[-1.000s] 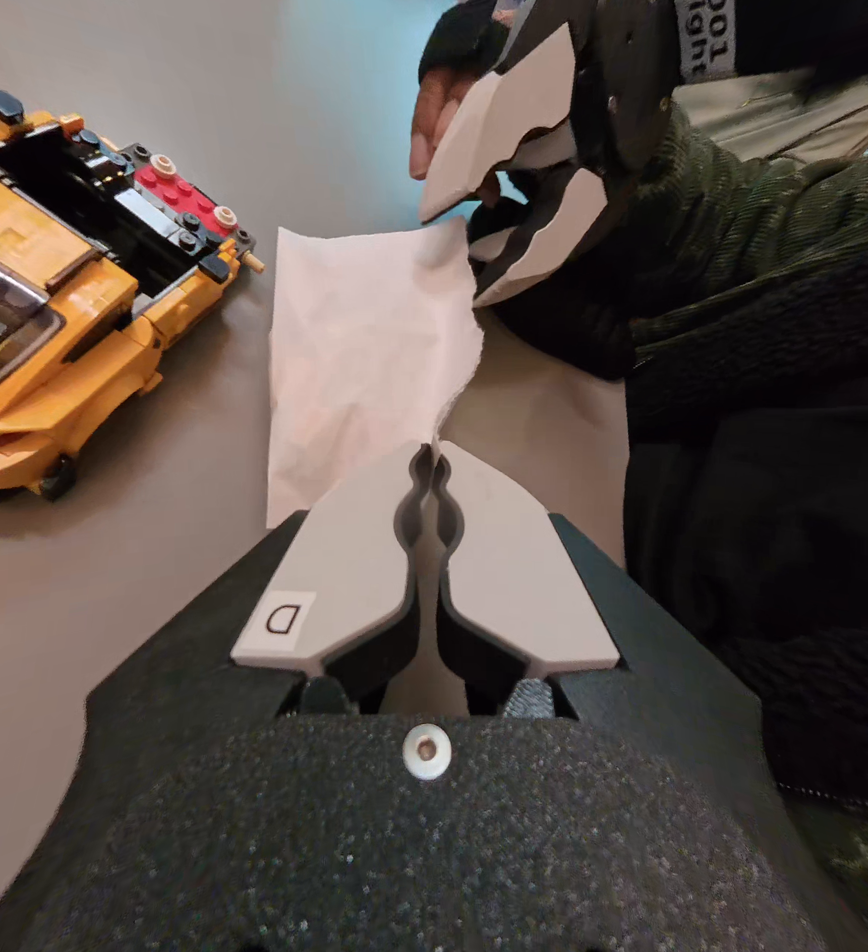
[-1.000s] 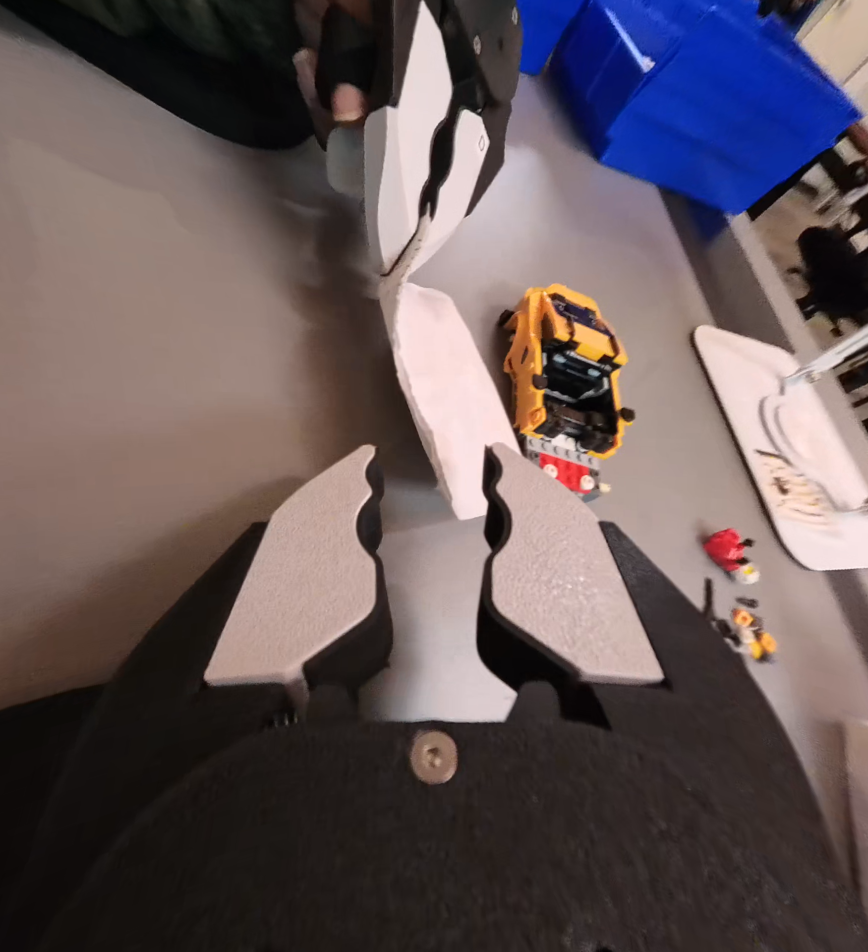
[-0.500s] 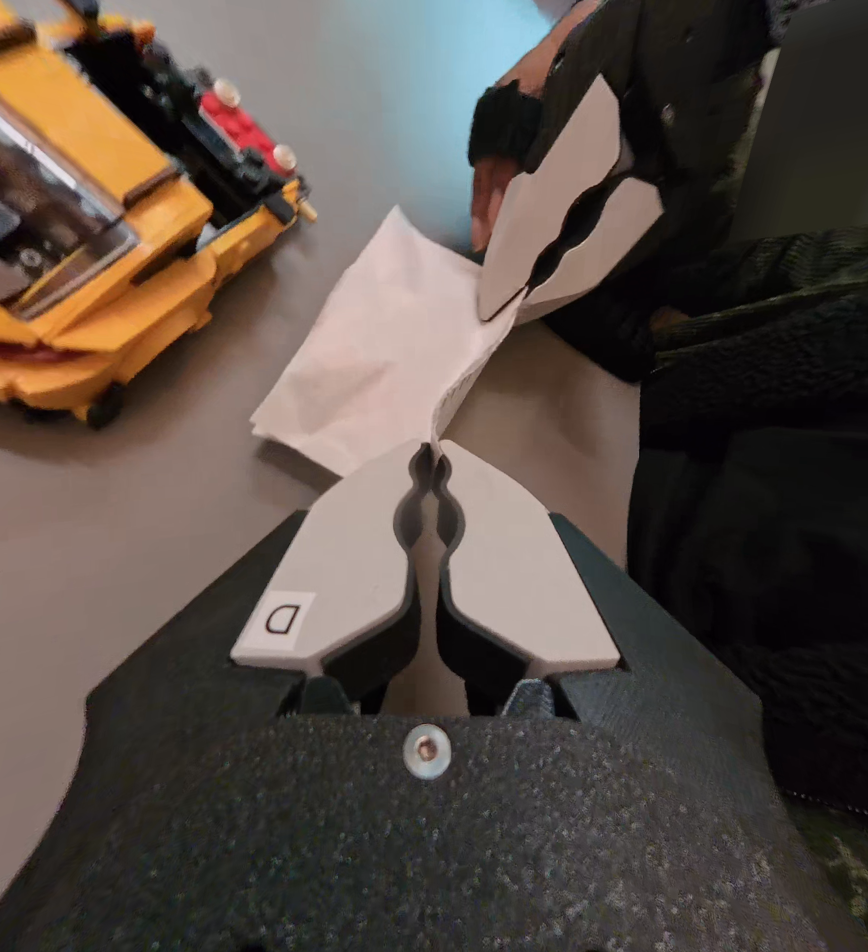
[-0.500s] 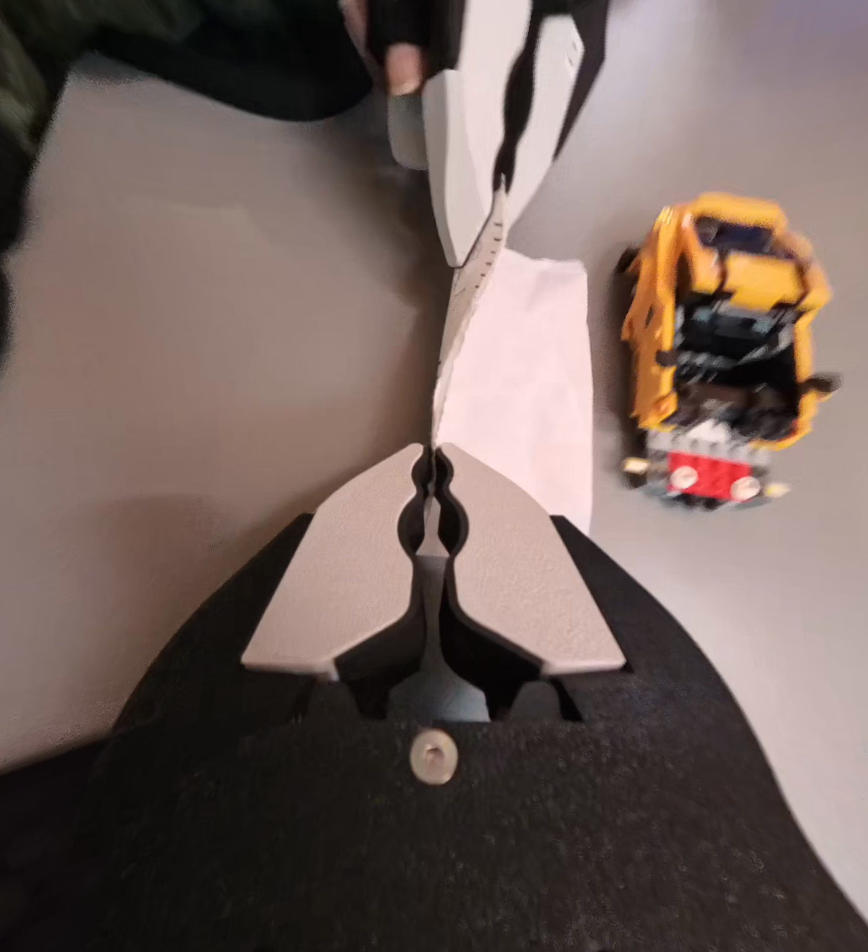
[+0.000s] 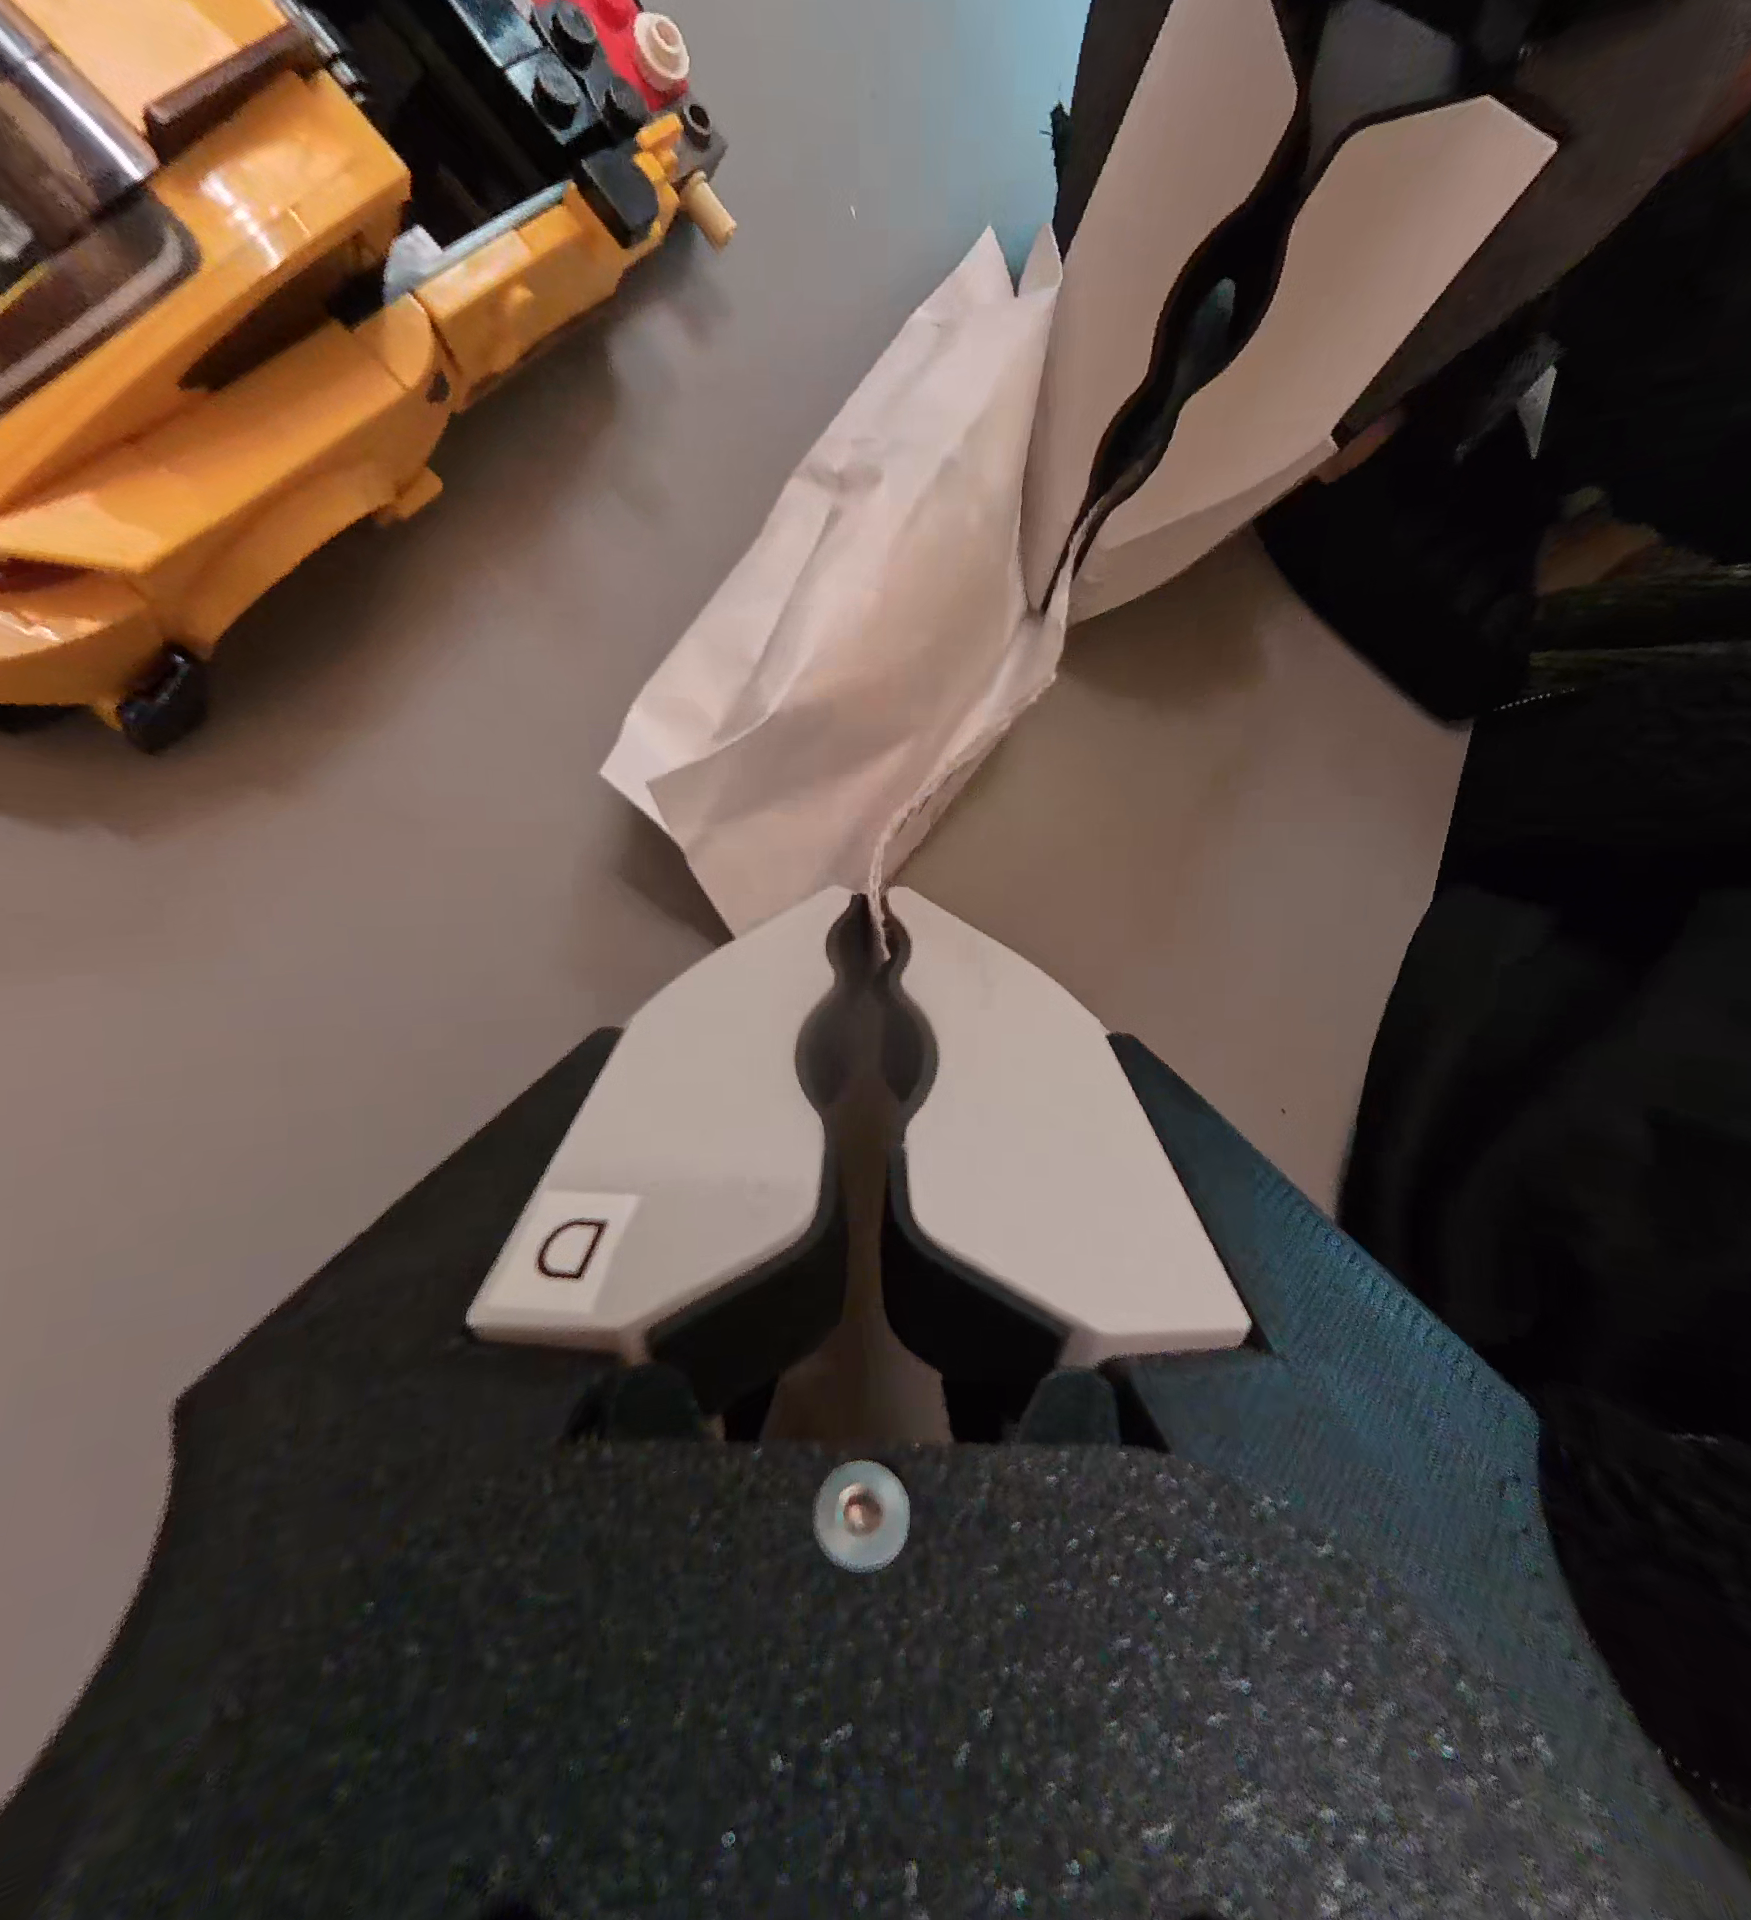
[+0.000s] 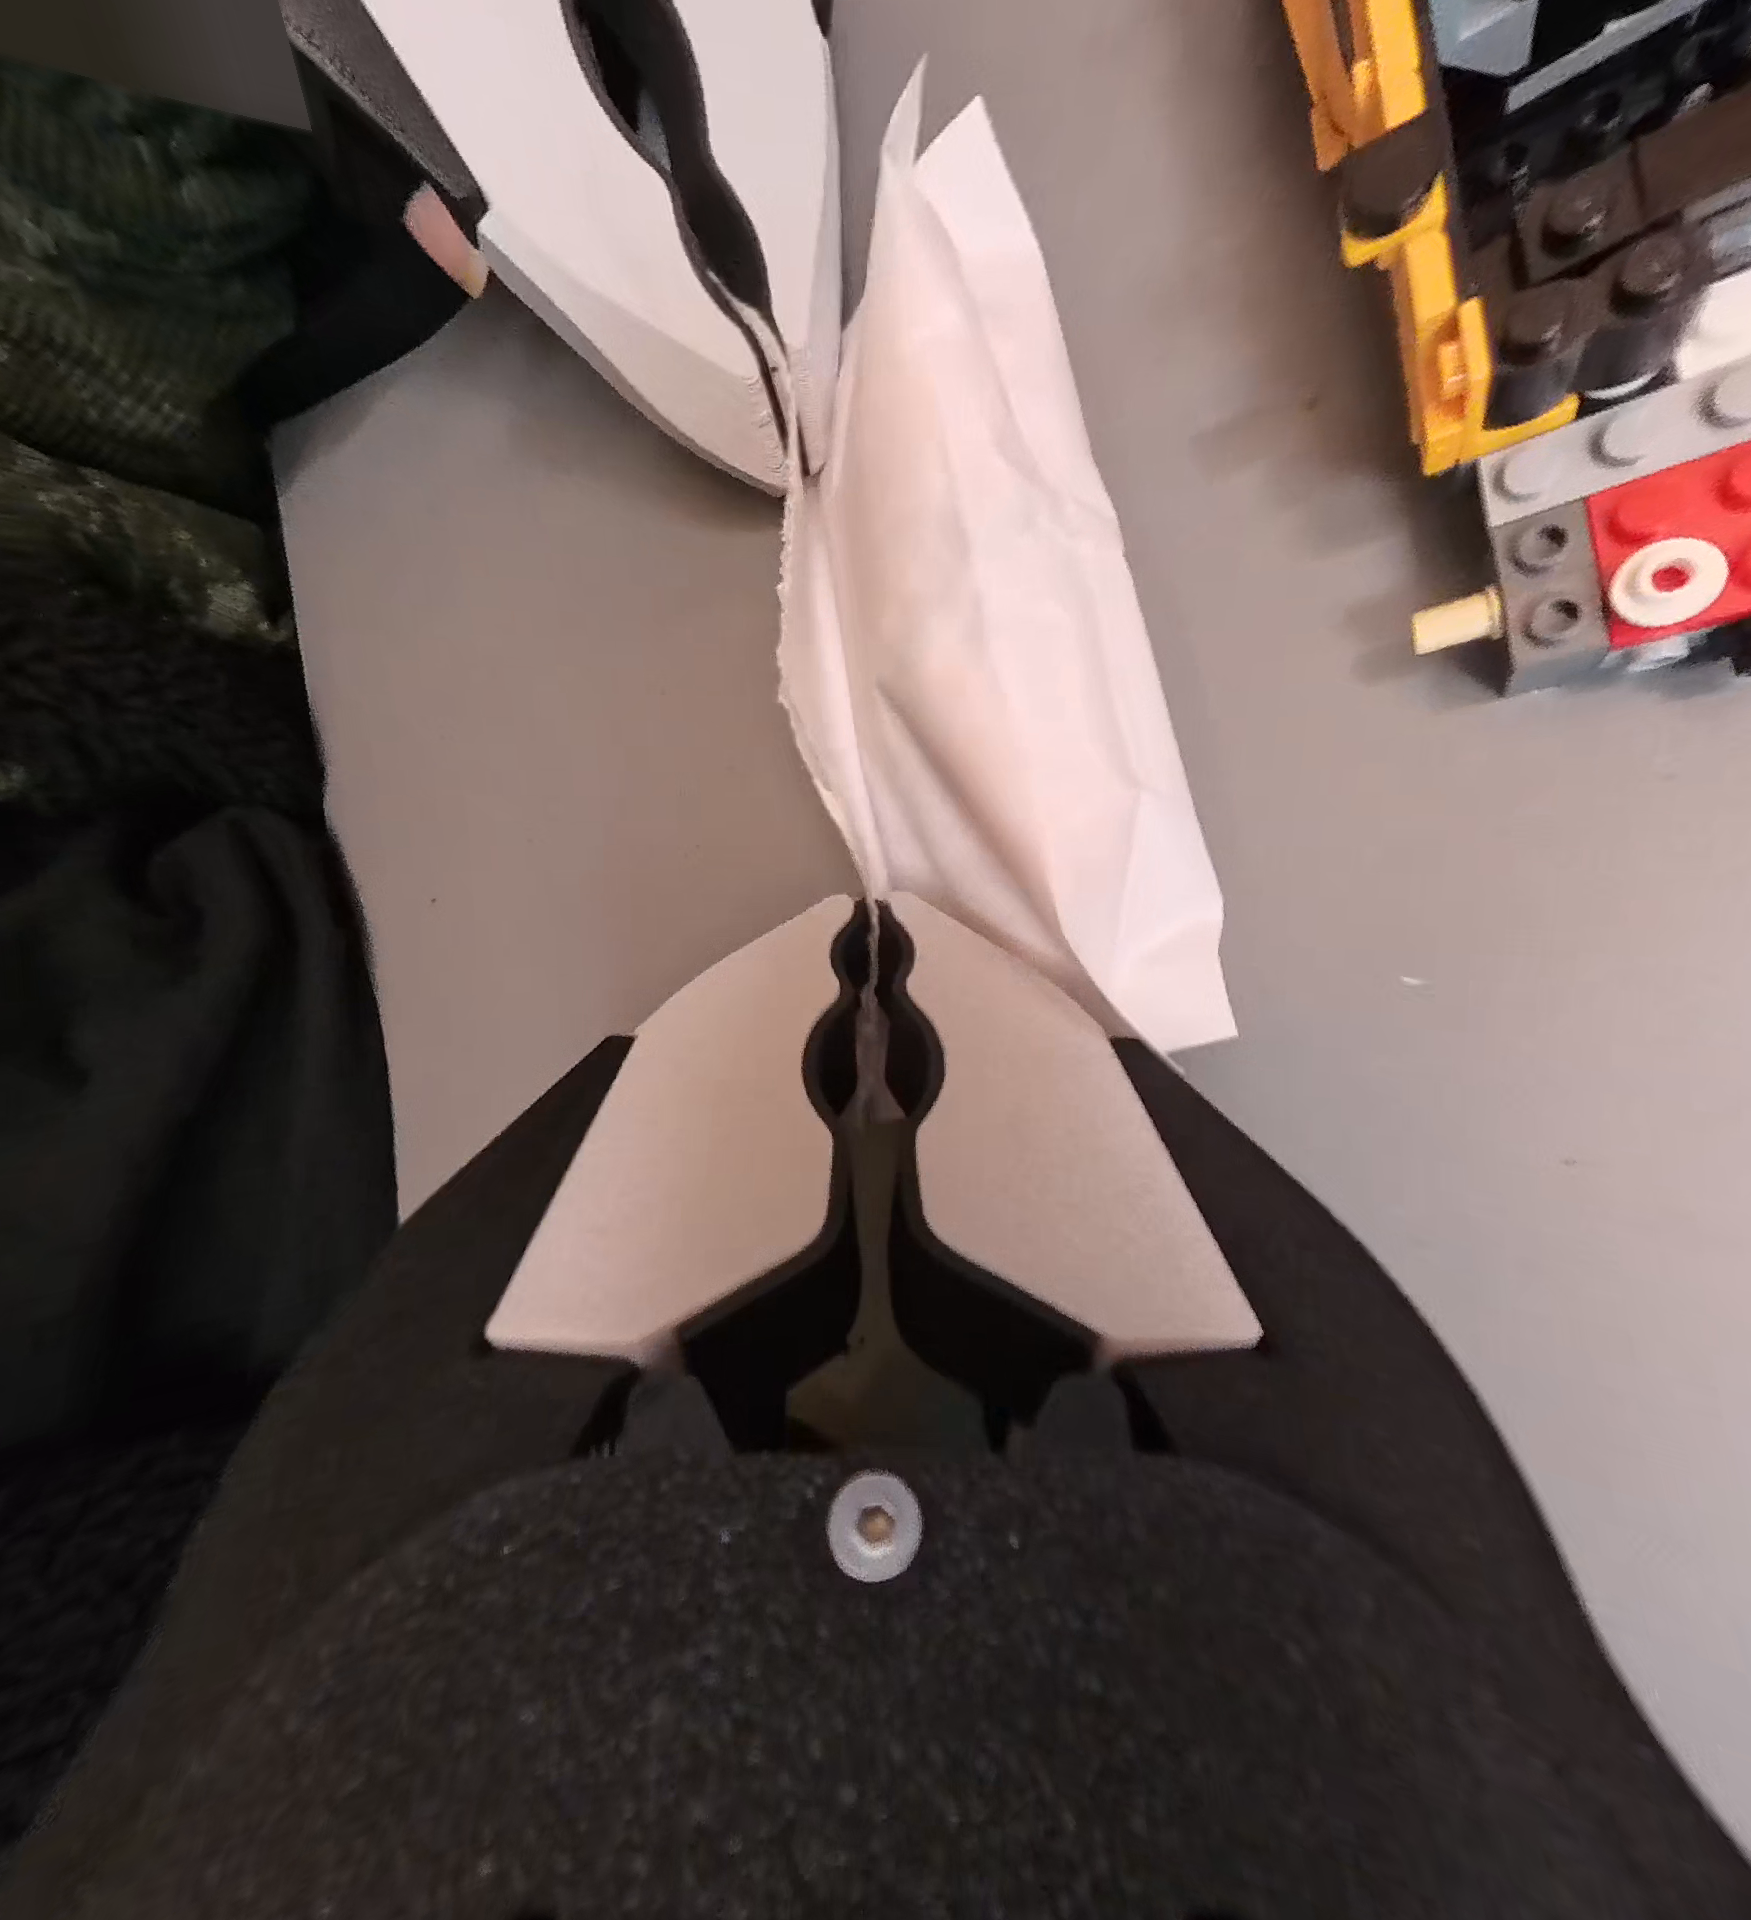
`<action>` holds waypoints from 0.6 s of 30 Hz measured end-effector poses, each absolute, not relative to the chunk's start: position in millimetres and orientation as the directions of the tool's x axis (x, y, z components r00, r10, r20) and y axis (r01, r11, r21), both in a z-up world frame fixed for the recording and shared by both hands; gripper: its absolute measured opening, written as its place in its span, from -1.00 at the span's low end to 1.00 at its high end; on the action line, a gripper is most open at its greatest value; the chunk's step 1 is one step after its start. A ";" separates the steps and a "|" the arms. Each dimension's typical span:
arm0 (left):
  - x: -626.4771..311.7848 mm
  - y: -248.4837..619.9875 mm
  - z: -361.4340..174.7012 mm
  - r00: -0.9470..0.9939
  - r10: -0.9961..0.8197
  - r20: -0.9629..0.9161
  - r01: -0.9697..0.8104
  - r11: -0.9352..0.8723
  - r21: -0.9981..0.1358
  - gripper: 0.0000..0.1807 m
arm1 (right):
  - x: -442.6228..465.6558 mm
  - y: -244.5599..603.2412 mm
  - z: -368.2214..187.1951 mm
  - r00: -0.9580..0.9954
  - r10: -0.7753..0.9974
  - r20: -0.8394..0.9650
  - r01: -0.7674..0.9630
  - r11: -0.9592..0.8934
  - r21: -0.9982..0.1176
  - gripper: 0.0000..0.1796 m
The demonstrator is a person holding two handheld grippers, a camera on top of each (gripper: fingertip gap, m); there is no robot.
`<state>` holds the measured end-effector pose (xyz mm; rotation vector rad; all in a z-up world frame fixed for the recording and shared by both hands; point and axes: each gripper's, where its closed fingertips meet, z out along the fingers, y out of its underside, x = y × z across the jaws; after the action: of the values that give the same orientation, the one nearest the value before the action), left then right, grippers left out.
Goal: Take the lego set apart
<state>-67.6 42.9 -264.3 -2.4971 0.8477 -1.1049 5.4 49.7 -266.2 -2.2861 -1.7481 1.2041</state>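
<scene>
The left gripper (image 5: pixel 876 914) and right gripper (image 6: pixel 873 914) face each other tip to tip, each clenched on one end of a white paper bag's (image 5: pixel 881 582) top edge. The bag hangs between them above the grey table (image 5: pixel 279 935), beside the yellow lego car (image 5: pixel 185 312).

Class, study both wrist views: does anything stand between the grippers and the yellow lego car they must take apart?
Yes. Both the left gripper and right gripper are shut on a white paper bag, which hangs beside the lego car. Only bare table separates bag and car.
</scene>
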 end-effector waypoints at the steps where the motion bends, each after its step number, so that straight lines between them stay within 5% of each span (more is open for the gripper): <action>1: -67.9 42.8 -264.5 0.537 -0.613 0.579 -0.399 -0.790 -0.466 -1.00 | 5.5 49.7 -266.4 0.080 0.824 -0.561 0.814 -0.379 -0.440 -0.99; 18: -76.4 46.0 -254.3 0.620 -0.658 0.428 -0.397 -0.733 -0.552 -0.80 | 5.3 49.0 -266.5 0.120 0.789 -0.603 0.813 -0.427 -0.397 -1.00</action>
<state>-76.4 46.0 -254.3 -2.4392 0.8379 -0.8777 5.3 49.0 -266.5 -2.3732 -1.6977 1.2445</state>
